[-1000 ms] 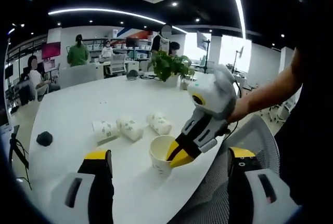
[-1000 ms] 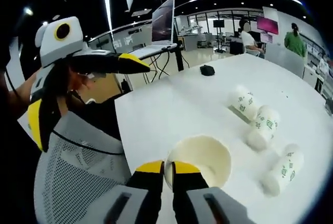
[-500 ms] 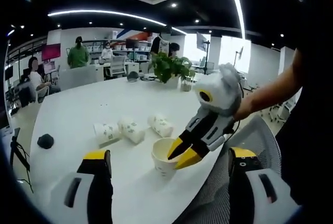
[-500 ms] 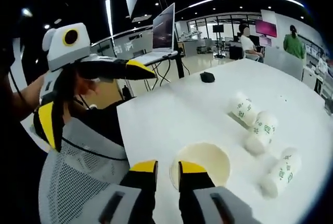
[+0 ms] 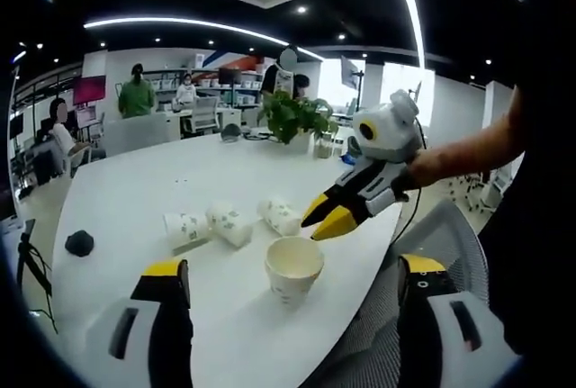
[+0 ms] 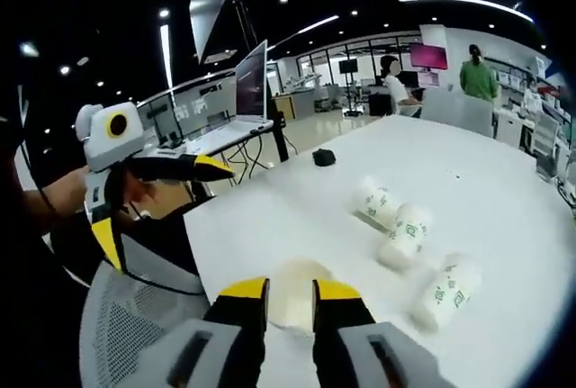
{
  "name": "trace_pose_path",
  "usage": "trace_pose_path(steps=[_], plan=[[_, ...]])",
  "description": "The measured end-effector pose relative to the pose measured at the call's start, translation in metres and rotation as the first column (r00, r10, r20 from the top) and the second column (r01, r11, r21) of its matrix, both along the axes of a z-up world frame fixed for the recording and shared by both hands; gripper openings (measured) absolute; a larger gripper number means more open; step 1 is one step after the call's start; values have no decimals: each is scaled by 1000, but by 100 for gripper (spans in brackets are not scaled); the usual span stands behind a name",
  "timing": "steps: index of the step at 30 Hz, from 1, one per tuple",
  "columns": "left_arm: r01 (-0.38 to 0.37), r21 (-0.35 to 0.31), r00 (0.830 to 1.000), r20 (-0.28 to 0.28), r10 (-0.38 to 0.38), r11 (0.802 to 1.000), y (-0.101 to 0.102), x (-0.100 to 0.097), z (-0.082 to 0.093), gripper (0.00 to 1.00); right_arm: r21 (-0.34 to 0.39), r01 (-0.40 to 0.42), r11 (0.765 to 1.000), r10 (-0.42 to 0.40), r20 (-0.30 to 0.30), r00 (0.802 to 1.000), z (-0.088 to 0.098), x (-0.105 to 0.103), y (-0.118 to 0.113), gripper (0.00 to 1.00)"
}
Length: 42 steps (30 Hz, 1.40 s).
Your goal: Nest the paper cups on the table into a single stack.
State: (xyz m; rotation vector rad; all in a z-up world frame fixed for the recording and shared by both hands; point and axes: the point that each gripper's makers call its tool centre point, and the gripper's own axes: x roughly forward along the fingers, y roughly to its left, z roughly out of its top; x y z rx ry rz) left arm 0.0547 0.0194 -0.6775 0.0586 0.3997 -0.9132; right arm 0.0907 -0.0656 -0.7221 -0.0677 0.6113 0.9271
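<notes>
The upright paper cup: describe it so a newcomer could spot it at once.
On the big white table, look near the edge closest to the mesh chair. The upright paper cup stands there, mouth open upward, while the three other paper cups lie on their sides in a row.

1. Left gripper [image 5: 292,311]: two pale grey fingers [image 5: 164,316] with black inner faces and yellow tips, at 7 and 5 o'clock in the left gripper view.
2. Right gripper [image 6: 289,293]: grey fingers [image 6: 241,302] capped yellow, at 6 o'clock in the right gripper view.
3. Each gripper's body is white-grey, with a yellow-ringed round mark and black-and-yellow sides.
4. The person wears dark clothing.
</notes>
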Motion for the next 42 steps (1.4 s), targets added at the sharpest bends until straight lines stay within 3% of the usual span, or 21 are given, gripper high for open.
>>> trace_pose_path(steps=[10, 12, 17, 26, 35, 42], plan=[[-9, 5, 1000, 6, 9, 1000, 4, 3, 1, 99, -63, 174, 983, -170, 67, 983, -8, 37, -42, 34], [-10, 7, 1000, 6, 10, 1000, 4, 3, 0, 99, -108, 248, 963, -242, 64, 968, -15, 45, -56, 36], [-15, 8, 1000, 5, 15, 1000, 5, 3, 0, 99, -163, 322, 933, -313, 78, 947, -35, 63, -79, 39], [-23, 16, 1000, 0, 23, 1000, 7, 2, -2, 99, -210, 381, 900, -369, 93, 925, -49, 83, -90, 49], [-41, 12, 999, 3, 41, 999, 10, 4, 0, 99, -238, 438, 867, -434, 72, 898, -68, 104, -96, 49], [-53, 9, 999, 7, 53, 999, 11, 5, 1, 99, -265, 497, 826, -501, 58, 864, -80, 119, -107, 52]])
